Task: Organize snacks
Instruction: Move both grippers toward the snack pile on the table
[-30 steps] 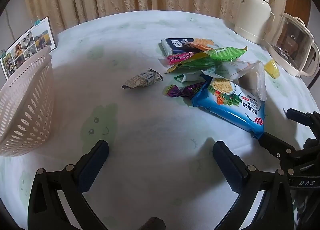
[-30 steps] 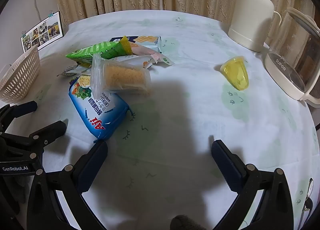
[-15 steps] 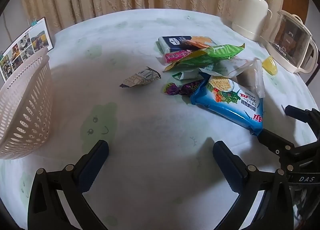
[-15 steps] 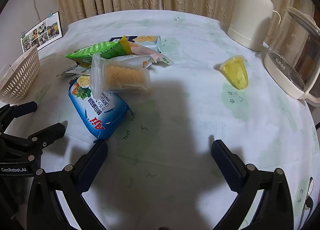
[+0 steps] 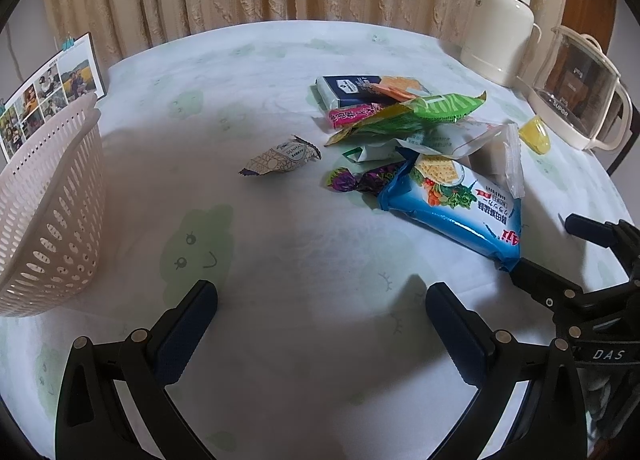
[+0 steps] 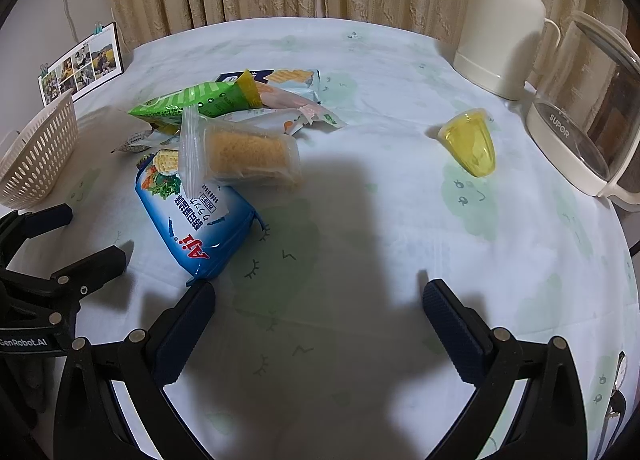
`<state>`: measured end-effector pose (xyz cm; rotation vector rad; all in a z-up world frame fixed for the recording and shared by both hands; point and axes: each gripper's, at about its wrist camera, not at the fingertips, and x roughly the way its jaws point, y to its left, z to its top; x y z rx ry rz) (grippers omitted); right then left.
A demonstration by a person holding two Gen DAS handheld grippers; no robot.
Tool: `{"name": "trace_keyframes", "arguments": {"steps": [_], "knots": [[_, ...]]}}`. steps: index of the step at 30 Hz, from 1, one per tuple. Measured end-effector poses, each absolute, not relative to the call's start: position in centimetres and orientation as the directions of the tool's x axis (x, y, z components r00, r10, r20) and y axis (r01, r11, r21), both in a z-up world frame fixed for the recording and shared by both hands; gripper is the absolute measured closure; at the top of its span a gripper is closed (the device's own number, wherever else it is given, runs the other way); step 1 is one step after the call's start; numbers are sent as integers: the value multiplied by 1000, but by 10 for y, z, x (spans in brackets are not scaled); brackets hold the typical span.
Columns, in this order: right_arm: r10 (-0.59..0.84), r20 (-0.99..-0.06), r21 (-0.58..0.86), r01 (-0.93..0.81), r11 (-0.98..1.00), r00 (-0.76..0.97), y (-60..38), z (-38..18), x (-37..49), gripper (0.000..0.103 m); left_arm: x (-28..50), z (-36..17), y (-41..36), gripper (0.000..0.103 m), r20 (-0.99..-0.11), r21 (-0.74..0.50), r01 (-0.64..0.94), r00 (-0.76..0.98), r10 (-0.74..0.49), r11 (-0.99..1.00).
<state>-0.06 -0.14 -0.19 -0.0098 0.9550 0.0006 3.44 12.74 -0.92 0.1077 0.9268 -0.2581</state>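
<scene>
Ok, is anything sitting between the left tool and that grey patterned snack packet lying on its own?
Nothing visible. The left tool is open over bare tablecloth, and the grey patterned packet lies alone ahead of it. The purple candies and blue cracker bag sit off to the right, the basket off to the left.

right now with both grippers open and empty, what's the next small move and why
Probably ease the right gripper forward and left onto the blue cracker pack: its near end lies just beyond the gripper's left finger, nothing is held, and the basket waits at the left. The left gripper faces bare tablecloth.
</scene>
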Motion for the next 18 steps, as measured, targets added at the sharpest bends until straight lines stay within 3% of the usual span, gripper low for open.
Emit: {"name": "trace_keyframes", "arguments": {"steps": [11, 18], "knots": [[15, -813, 6, -18, 1000, 583, -2, 0, -3, 0, 35, -5, 138, 0, -784, -78, 239, 584, -207, 968], [132, -771, 125, -55, 991, 622, -12, 6, -13, 0, 33, 0, 145, 0, -762, -107, 221, 608, -223, 969]]}}
